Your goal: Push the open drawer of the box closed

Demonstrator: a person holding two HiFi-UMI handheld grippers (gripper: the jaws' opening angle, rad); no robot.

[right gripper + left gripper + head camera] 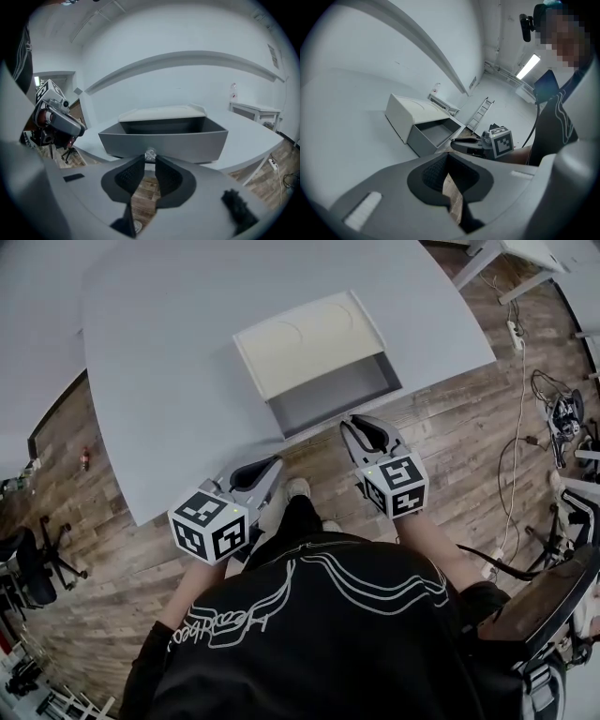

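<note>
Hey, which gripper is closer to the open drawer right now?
Right. The right gripper sits just in front of the open drawer; the left gripper is farther back, off toward the person's left.

On the table (169,381), the drawer (330,397) juts from the box (309,334) toward me. My right gripper (367,430) sits just before it, my left gripper (266,468) leftward.

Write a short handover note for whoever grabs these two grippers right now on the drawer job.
Left claw: shut, empty, held off the near edge of the table.
Right claw: slightly open, empty, tips just short of the knob on the drawer front.
Box: on the table, drawer pulled out toward you.
Done: nothing yet.
Left: push the drawer in.
</note>
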